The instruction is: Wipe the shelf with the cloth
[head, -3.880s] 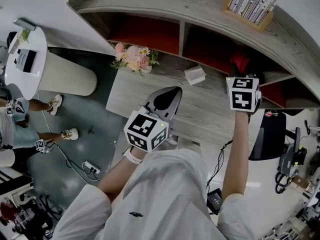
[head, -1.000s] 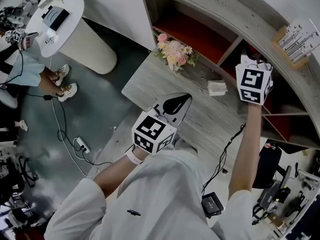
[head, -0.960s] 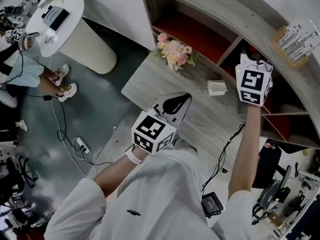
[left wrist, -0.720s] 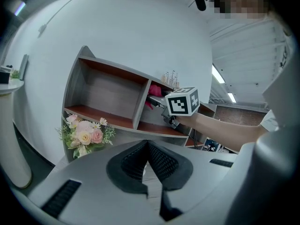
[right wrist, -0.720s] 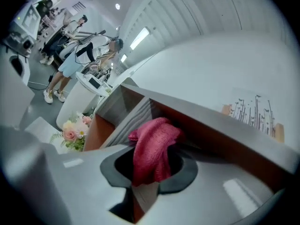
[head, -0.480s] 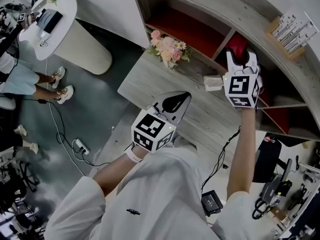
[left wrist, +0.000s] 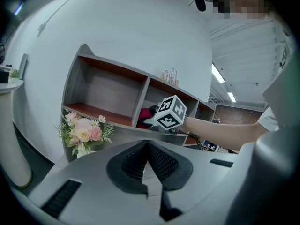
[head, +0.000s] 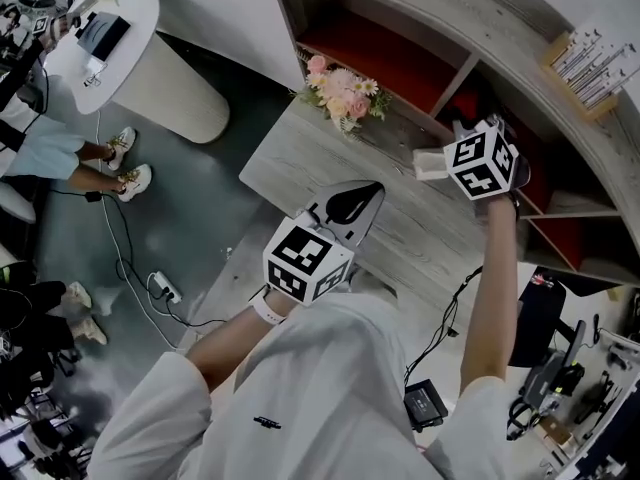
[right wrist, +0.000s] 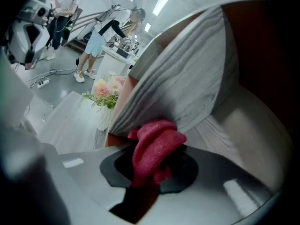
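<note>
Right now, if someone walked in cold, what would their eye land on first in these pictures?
The red cloth clamped in the right gripper, up at a compartment of the shelf, stands out most. Next come the pink flowers on the counter by the shelf's left end, and the left gripper, shut and empty, held low.

The cloth [right wrist: 155, 148] is dark pink and bunched, at lower centre. The shelf [head: 470, 13], upper right, is grey wood with red insides.

No readable text, labels or numbers anywhere.
</note>
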`<state>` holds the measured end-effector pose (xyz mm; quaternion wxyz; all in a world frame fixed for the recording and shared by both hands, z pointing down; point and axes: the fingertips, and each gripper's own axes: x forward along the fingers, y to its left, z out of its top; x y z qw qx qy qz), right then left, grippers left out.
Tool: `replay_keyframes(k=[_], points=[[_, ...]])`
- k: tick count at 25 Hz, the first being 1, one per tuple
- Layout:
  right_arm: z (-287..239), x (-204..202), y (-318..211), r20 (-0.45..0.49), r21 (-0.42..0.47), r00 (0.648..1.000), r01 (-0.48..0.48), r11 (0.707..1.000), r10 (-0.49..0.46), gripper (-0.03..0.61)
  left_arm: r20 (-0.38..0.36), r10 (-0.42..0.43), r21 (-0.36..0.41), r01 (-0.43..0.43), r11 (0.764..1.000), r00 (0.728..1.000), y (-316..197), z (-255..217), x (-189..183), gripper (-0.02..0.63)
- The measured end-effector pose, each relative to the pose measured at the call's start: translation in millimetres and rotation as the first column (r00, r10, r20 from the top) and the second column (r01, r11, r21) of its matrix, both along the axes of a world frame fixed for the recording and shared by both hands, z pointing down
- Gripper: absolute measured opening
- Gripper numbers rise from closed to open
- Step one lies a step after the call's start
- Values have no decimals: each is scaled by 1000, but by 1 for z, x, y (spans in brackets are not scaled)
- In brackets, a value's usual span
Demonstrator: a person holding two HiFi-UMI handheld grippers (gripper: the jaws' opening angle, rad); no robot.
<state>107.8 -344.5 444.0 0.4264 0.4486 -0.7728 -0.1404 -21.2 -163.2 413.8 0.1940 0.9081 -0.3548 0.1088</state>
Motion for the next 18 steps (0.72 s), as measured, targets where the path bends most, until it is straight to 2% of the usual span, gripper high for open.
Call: replay_keyframes(k=[3,9,18], points=[[1,7,-14,25,-26,998,-62,998,63,95,7,-2,-4,2,1000,1000,1,1,0,2],[1,27,-34,7,-40,987,-158,987,158,97,12,-8,2,8,1000,1000,4,-3,0,2],[-4,78,-17,2,-47,943,-331,942,332,97,6,20,3,-20,1000,1000,5,-5,2,2]])
